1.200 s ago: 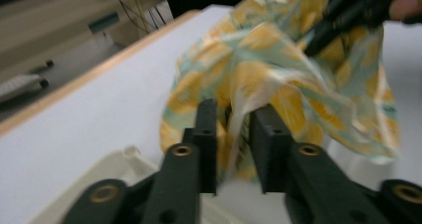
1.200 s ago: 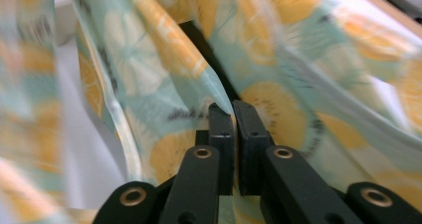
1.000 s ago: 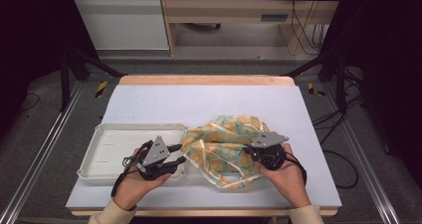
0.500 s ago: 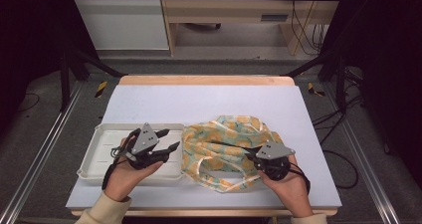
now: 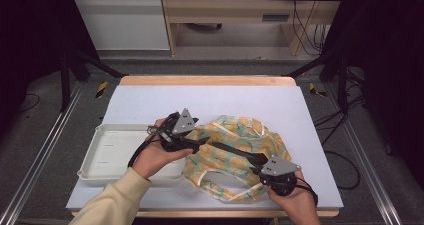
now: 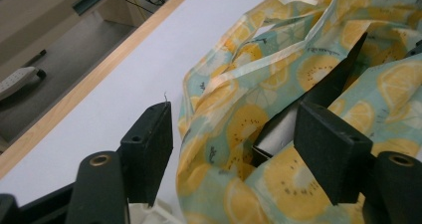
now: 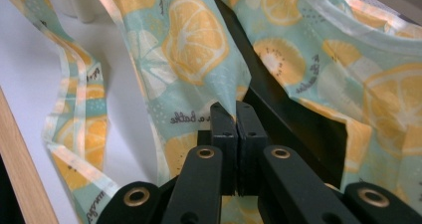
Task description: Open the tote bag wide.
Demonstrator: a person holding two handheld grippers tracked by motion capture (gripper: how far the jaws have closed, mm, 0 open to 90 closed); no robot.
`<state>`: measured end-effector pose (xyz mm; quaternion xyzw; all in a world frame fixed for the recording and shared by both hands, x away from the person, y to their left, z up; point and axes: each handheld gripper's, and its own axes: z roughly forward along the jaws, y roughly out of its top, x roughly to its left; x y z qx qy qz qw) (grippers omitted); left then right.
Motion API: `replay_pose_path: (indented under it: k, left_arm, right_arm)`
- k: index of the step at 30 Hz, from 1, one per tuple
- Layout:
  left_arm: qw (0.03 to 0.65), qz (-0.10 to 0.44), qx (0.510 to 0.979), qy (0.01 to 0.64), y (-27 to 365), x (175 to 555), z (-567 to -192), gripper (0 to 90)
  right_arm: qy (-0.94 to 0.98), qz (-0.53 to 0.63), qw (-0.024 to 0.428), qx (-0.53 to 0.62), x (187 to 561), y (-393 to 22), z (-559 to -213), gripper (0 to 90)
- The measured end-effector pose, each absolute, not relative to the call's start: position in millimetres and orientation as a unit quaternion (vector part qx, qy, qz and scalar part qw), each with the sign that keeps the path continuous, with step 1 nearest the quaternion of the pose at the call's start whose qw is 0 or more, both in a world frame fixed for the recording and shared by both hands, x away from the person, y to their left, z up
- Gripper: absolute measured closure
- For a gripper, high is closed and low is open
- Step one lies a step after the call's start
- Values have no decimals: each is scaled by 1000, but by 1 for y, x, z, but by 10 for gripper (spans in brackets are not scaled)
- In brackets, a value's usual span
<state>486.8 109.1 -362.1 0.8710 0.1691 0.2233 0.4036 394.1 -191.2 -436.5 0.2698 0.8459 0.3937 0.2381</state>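
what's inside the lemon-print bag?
A long flat black object lies in the mouth of the lemon-print fabric bag; its far end shows at the opening. Anything deeper is covered by cloth.

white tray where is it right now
In the high view the white tray sits at the table's near left, beside the fruit-print bag, under the person's left hand.
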Motion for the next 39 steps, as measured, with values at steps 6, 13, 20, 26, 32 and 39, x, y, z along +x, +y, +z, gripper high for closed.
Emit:
replay_pose_path:
  k: [6, 13, 20, 26, 32, 39]
  left_arm:
    - [381, 223, 883, 159, 94, 493, -371, 281]
    - [372, 222, 885, 173, 91, 499, -371, 256]
    - [353, 213, 896, 164, 85, 504, -368, 233]
    - [299, 216, 920, 133, 70, 511, -379, 314]
    - [255, 230, 929, 138, 59, 524, -384, 646]
    - [256, 239, 919, 180, 55, 540, -383, 872]
  right_arm:
    - [842, 398, 239, 274, 390, -198, -439, 892]
    - [842, 398, 240, 273, 385, -196, -440, 892]
    - [845, 394, 240, 269, 382, -195, -442, 892]
    - [850, 396, 237, 254, 378, -194, -442, 893]
    - [860, 391, 227, 237, 374, -190, -444, 898]
    - [883, 370, 196, 211, 366, -187, -449, 900]
